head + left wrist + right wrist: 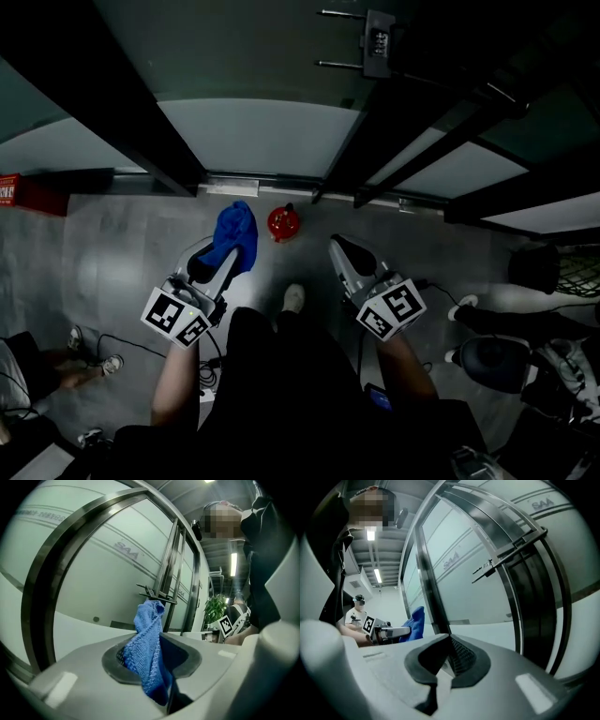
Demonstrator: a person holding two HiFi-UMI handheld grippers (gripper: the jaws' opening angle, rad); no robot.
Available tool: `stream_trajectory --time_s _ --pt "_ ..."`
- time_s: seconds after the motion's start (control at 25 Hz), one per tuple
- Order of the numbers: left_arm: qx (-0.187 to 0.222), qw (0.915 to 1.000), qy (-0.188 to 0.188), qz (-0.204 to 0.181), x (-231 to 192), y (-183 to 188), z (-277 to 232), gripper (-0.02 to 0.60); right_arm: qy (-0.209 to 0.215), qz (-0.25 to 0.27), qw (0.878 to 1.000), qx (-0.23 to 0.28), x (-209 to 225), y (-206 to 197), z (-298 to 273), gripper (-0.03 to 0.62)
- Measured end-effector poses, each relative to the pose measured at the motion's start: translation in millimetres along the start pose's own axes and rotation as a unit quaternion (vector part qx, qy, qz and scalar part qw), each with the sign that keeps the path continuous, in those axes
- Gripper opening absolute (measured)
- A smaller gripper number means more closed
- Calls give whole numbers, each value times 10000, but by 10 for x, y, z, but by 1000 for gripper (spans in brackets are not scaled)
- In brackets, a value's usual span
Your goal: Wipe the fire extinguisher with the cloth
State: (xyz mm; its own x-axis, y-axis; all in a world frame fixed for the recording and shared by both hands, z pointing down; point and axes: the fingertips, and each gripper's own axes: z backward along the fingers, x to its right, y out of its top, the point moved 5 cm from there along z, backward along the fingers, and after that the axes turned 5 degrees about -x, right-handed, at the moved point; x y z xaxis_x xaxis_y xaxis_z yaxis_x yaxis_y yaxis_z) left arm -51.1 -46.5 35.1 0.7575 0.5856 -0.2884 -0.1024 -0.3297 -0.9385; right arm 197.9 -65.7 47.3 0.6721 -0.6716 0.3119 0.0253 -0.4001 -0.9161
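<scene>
- Fingers [188,657] of our left gripper [157,667] pinch the blue cloth [146,651].
- Our right gripper [449,660] is closed on nothing.
- The red fire extinguisher [284,223] stands near the floor's [122,253] far edge.

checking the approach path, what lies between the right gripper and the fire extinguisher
Only bare floor, as the head view shows, between the right gripper and the fire extinguisher.

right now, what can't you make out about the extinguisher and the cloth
Small red fire extinguisher: head view shows only its top, dark and tiny; body and label unseen; neither gripper view shows it.
Blue woven cloth: lower end hidden inside the left claw.
Red boxy object: cut off by the head view's left edge.
</scene>
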Motion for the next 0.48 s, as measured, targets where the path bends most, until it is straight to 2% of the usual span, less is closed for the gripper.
stream_trajectory --time_s 0.28,0.48 --pt "-534 9984 -148 79 -261 -441 -323 109 -250 -162 9991 -294 187 -370 -156 3" --pt "-757 9966 -286 -182 -604 -1012 -606 109 -406 -295 9982 -342 362 -953 -502 3"
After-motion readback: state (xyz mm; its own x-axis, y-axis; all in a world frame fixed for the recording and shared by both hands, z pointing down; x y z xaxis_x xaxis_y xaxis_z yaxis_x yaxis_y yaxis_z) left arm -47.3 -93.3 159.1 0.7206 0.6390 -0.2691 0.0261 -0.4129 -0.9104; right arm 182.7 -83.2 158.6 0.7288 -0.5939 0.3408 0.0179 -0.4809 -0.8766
